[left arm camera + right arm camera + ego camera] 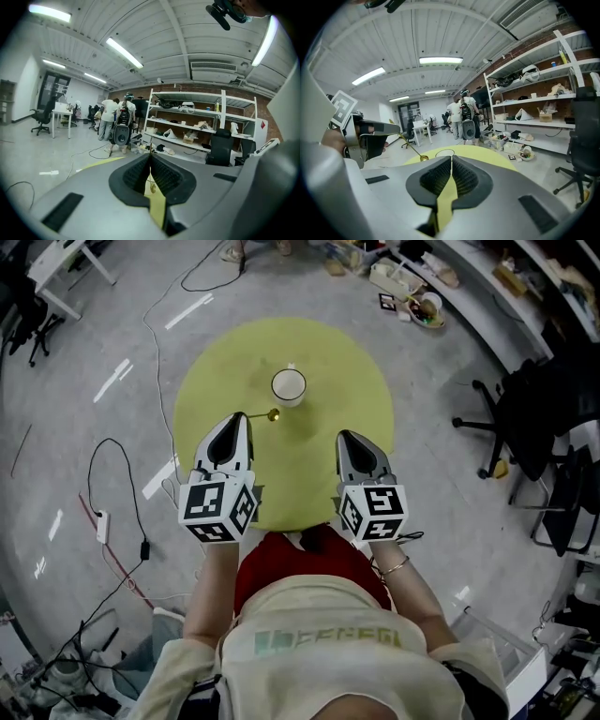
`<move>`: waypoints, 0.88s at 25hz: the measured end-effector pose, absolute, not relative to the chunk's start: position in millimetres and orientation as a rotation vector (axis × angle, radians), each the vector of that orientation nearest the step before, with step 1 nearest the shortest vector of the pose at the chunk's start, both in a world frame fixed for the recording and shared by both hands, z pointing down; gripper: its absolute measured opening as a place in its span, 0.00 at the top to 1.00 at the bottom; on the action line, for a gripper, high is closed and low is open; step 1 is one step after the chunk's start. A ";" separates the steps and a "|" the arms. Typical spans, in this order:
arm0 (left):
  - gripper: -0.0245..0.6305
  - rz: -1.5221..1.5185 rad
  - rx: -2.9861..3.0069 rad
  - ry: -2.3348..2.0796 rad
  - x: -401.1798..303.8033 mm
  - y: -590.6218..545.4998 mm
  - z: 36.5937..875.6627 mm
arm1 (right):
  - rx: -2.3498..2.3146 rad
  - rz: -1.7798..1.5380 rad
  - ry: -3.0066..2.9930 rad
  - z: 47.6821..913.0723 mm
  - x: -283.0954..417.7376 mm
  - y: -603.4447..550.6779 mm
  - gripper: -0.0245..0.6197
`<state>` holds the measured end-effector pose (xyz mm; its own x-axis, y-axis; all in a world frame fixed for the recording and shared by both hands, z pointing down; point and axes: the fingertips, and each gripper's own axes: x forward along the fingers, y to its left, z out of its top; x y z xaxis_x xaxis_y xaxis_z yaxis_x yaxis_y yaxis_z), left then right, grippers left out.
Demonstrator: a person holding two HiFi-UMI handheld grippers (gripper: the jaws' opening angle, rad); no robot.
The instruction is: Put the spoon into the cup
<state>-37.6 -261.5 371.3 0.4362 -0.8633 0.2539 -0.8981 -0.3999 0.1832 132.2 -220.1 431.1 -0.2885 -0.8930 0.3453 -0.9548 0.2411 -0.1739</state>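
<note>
A white cup (289, 385) stands upright near the middle of the round yellow table (356, 371). My left gripper (242, 418) is shut on the thin handle of a gold spoon (262, 415). The spoon's bowl hangs just left of and nearer to me than the cup, above the table. In the left gripper view the spoon (152, 188) shows in the slit of the left gripper (150, 157). The right gripper view shows the spoon (408, 141) slanting down from the left gripper (370, 136), with the cup (445, 150) beyond it. My right gripper (345, 435) (451, 158) is shut and holds nothing, to the right of the cup.
Cables (122, 521) trail over the grey floor left of the table. Black office chairs (525, 427) stand to the right. Shelves (543, 93) with clutter line the far wall. People (112, 117) stand at the back of the room.
</note>
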 end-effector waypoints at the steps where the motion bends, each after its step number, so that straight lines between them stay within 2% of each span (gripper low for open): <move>1: 0.92 0.164 2.398 -1.525 -35.7 -266.1 369.4 | 1.747 0.526 -2.338 430.8 133.1 -224.2 0.90; 22: 0.92 0.132 2.351 -1.575 -6.5 -330.4 383.2 | 1.569 0.425 -2.395 436.6 124.2 -294.9 0.90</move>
